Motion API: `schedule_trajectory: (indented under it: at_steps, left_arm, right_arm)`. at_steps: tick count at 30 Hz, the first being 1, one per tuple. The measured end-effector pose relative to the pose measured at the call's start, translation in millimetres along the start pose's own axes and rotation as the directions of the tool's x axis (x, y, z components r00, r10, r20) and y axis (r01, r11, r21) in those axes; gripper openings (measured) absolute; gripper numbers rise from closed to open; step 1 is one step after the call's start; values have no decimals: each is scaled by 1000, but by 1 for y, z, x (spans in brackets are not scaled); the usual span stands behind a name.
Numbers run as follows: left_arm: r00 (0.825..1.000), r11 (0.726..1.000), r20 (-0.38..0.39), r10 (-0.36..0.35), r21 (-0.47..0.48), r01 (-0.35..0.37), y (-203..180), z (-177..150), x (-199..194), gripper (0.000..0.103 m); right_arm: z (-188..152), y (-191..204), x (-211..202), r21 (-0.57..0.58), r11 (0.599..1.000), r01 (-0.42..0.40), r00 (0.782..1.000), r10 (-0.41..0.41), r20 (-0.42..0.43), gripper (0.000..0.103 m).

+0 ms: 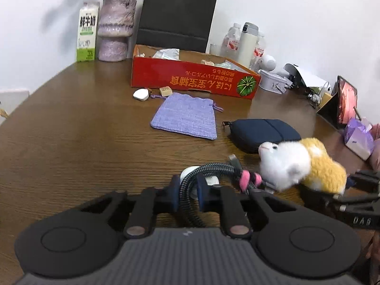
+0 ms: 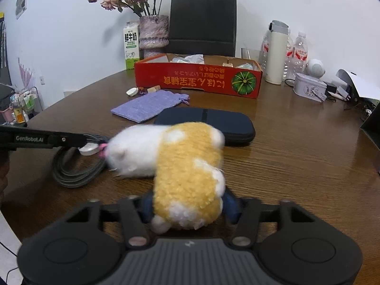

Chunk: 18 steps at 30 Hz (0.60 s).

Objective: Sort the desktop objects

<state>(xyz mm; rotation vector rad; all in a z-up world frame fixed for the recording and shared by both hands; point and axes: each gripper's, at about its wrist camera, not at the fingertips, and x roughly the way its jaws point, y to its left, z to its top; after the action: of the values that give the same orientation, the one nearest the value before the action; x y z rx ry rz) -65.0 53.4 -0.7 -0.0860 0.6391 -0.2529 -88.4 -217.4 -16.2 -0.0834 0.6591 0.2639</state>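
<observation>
My left gripper (image 1: 188, 190) is shut on a coiled grey braided cable (image 1: 201, 169); the coil also shows in the right wrist view (image 2: 73, 166), lying beside a small white charger (image 2: 89, 149). My right gripper (image 2: 187, 205) is shut on the rear of a yellow and white plush hamster (image 2: 185, 163), whose head lies toward the left gripper; it also shows in the left wrist view (image 1: 301, 163). A dark blue zip case (image 1: 263, 133) lies just beyond the plush. A purple drawstring pouch (image 1: 186, 116) lies flat further back.
A red cardboard box (image 1: 190, 80) holding small items stands at the back. In front of it lie a white case (image 1: 140, 94) and a wooden tile (image 1: 165, 91). Milk carton (image 1: 87, 33), vase (image 1: 115, 30), black bag (image 1: 177, 16), bottles (image 1: 247, 42) and a tablet (image 1: 342, 104) line the back and right.
</observation>
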Motion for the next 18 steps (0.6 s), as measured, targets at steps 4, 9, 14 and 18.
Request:
schedule_trajectory:
  at_steps: [4,9,14,18]
  left_arm:
    - [1000,999,25,-7,-36,8,-1,2,-14,11]
    - [996,998,88,-5,-56,10,1,15,-37,11]
    - [996,997,90,-6,-80,13,8,18,-36,11]
    - [999,993,50,4,-115,2,14,15,-21,10]
  right_arm:
    - [6,0,-9,11,1000,25,999,-25,47,50]
    - [24,-4,-32,3,1000,20,995,-21,101,50]
    - [47,-13,-43,63,997,-51,994,45,103,47]
    - [57,-15,-17,82,996,-20,996,13,83,52]
